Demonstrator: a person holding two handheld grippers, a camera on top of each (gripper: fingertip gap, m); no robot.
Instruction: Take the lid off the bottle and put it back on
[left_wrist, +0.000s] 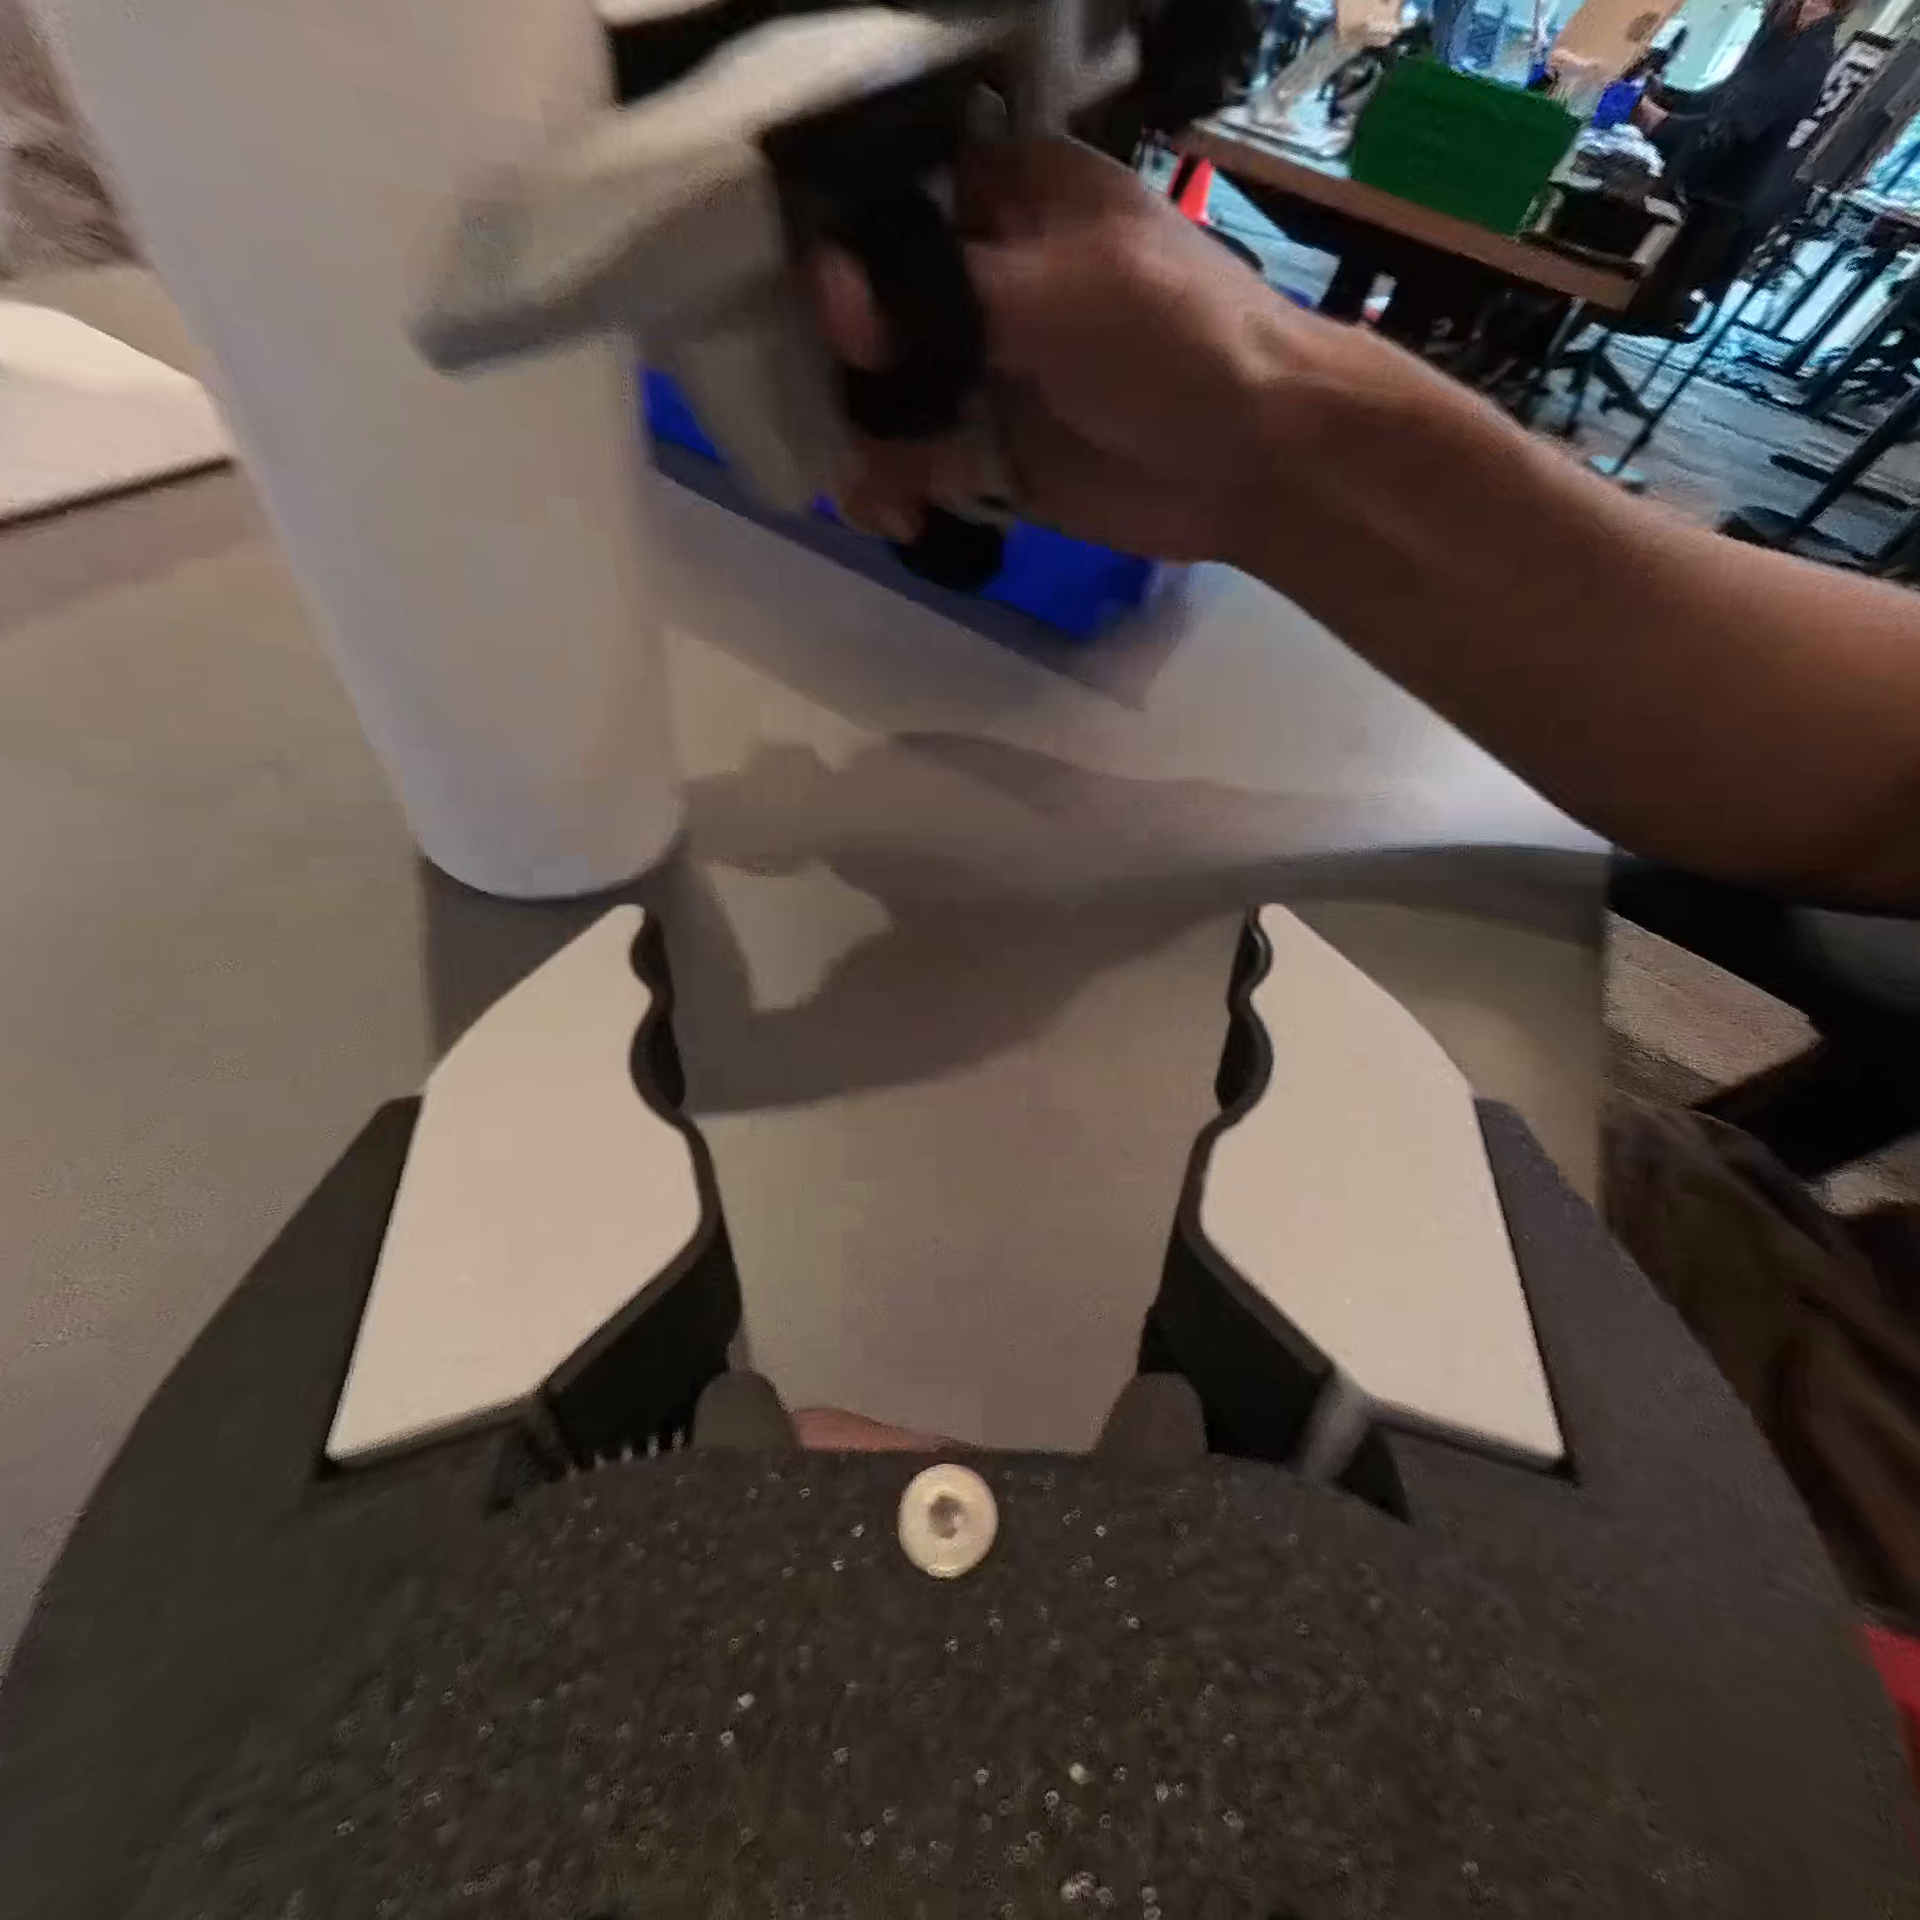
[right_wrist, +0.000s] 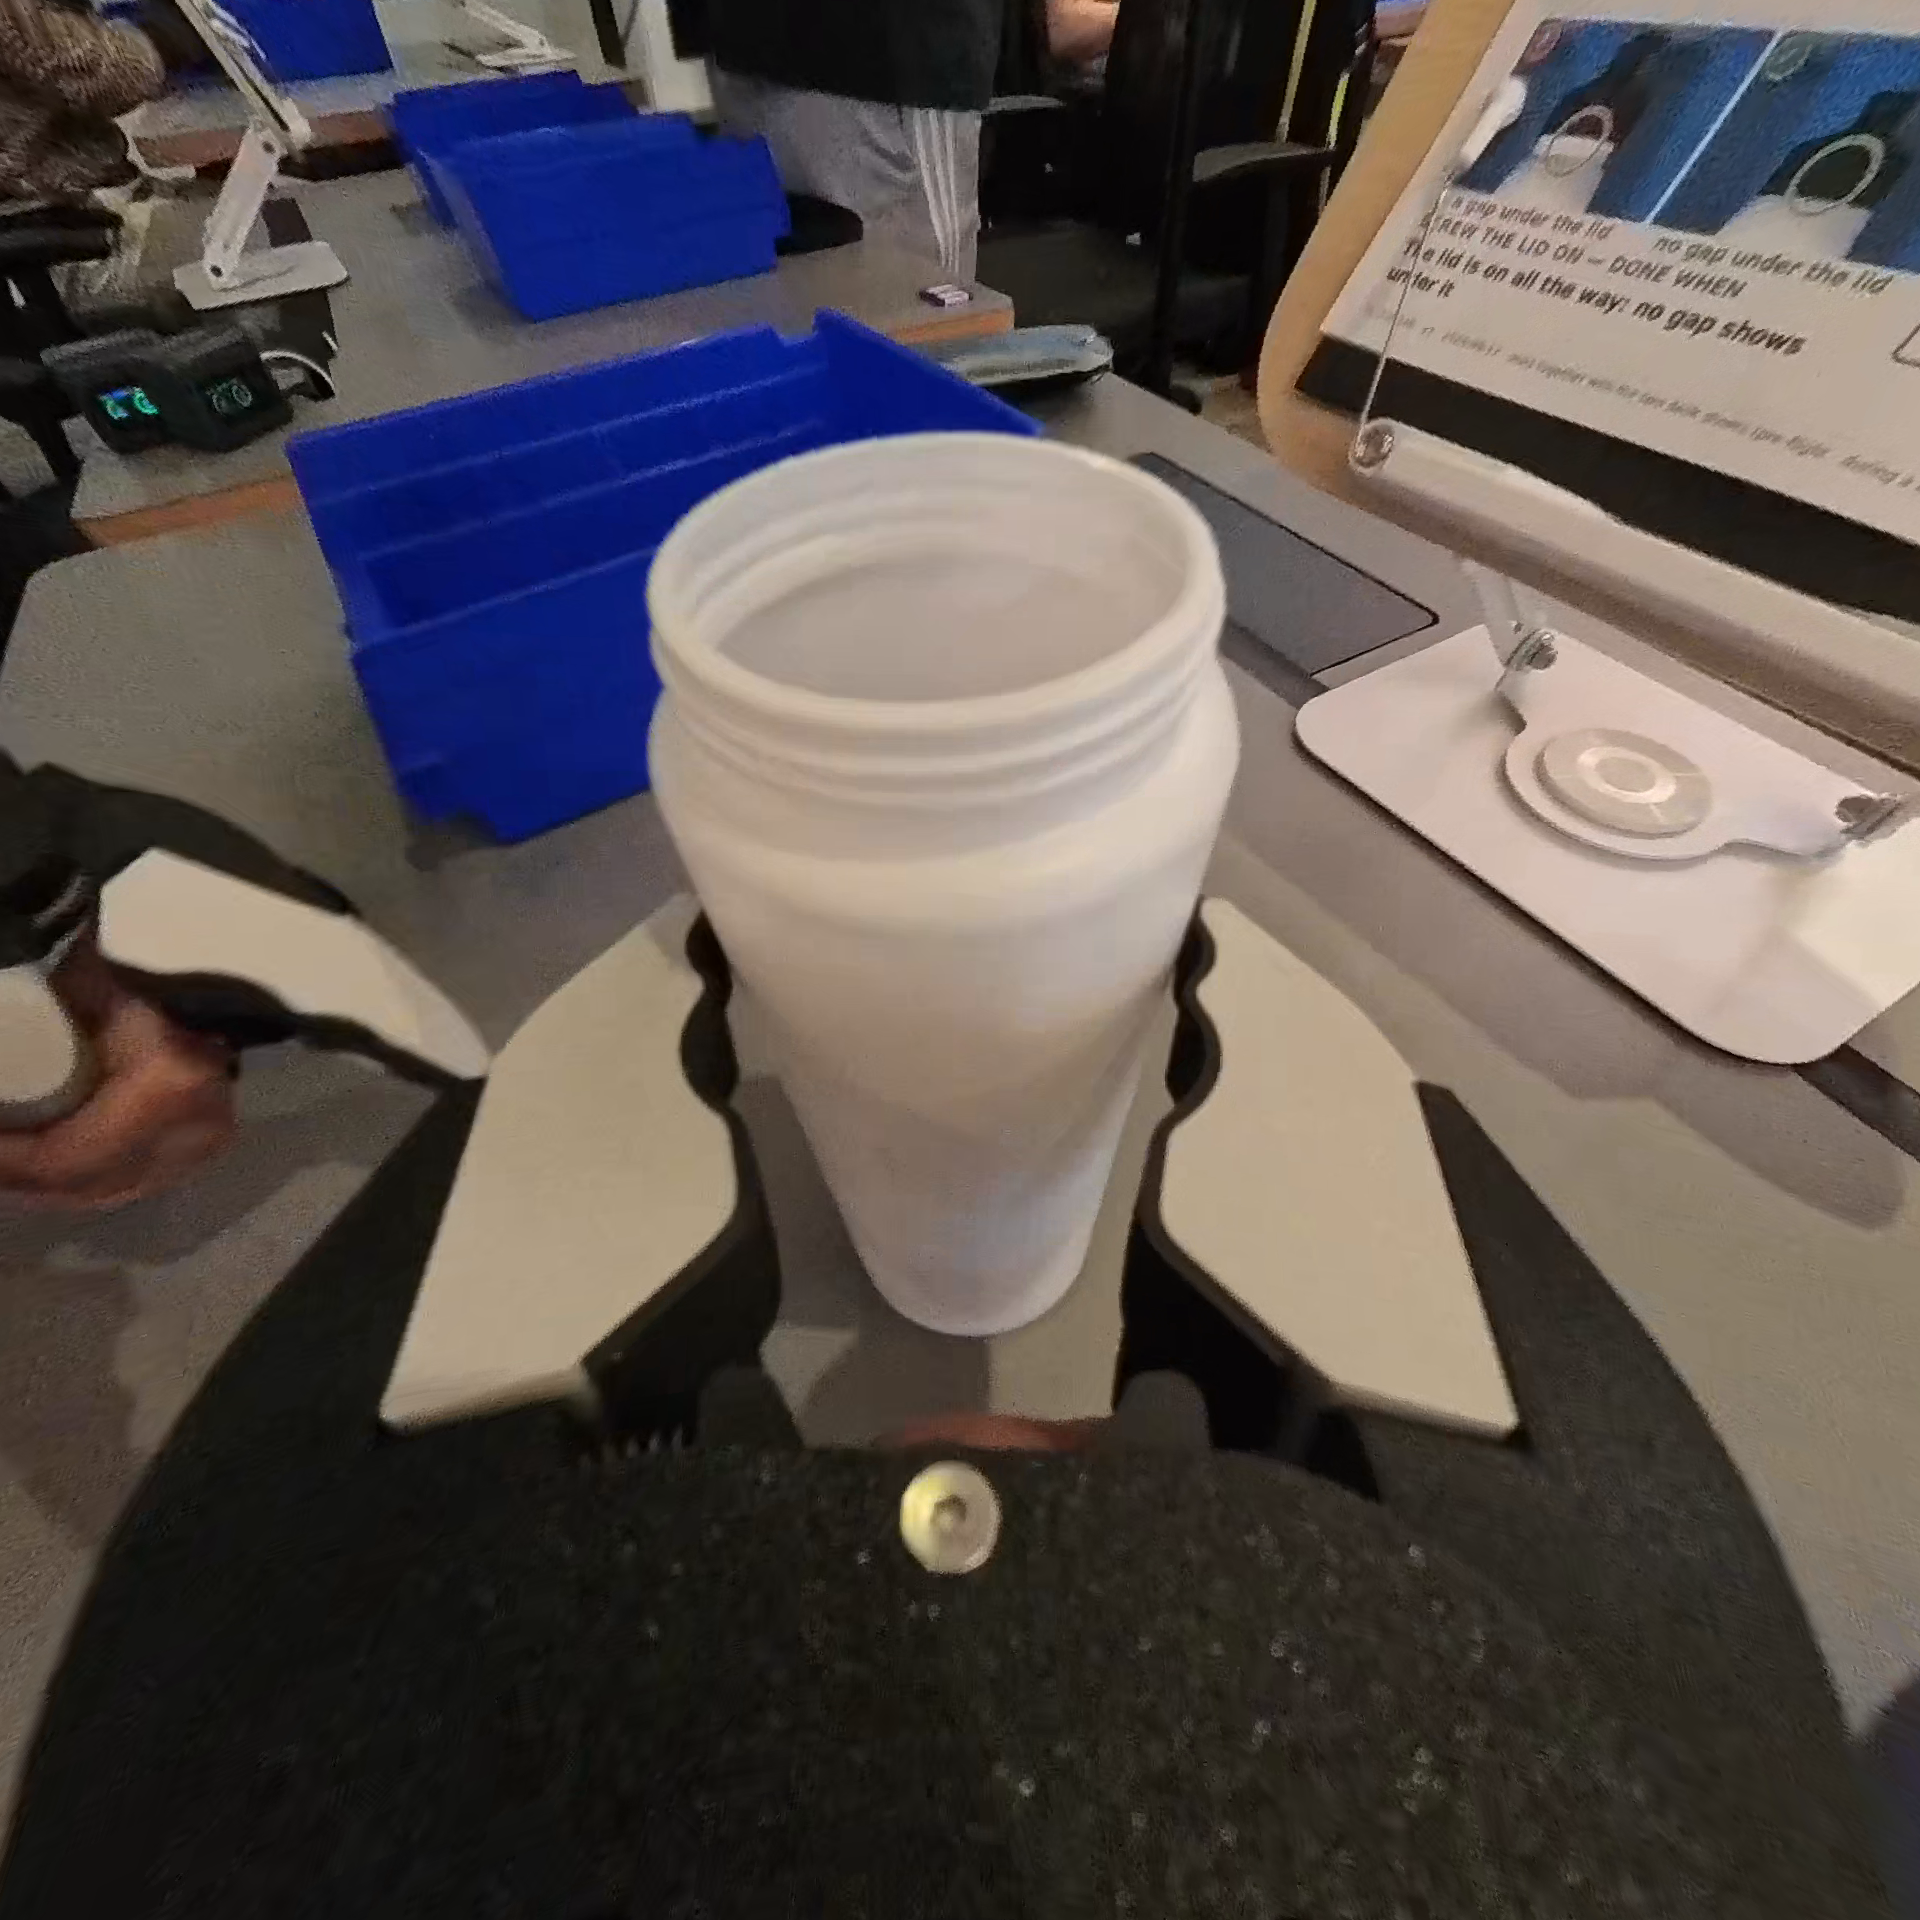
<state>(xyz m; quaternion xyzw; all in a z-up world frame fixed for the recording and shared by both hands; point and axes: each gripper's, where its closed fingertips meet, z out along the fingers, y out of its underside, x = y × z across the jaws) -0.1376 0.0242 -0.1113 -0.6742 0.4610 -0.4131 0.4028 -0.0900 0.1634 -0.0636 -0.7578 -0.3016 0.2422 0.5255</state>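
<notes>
A grey table (right_wrist: 312, 1039) in a busy workroom carries a blue plastic bin (right_wrist: 540, 582) and the white base of a tablet stand (right_wrist: 1662, 862); further tables and bins stand behind. The tall white plastic bottle (right_wrist: 945, 935) stands upright on the table with its lid off, showing the threaded neck and wide open mouth; its body is plain and matte. It stands between the fingers (right_wrist: 582, 1164) of the right gripper (right_wrist: 940, 997), whose pads lie close at both sides, though blur hides whether they press on it. The left gripper (left_wrist: 945, 997) holds nothing, its fingers spread wide over bare table just beside the bottle's base. In the left wrist view the bottle's top is cut off and the hand (left_wrist: 1122, 364) is smeared by motion.
</notes>
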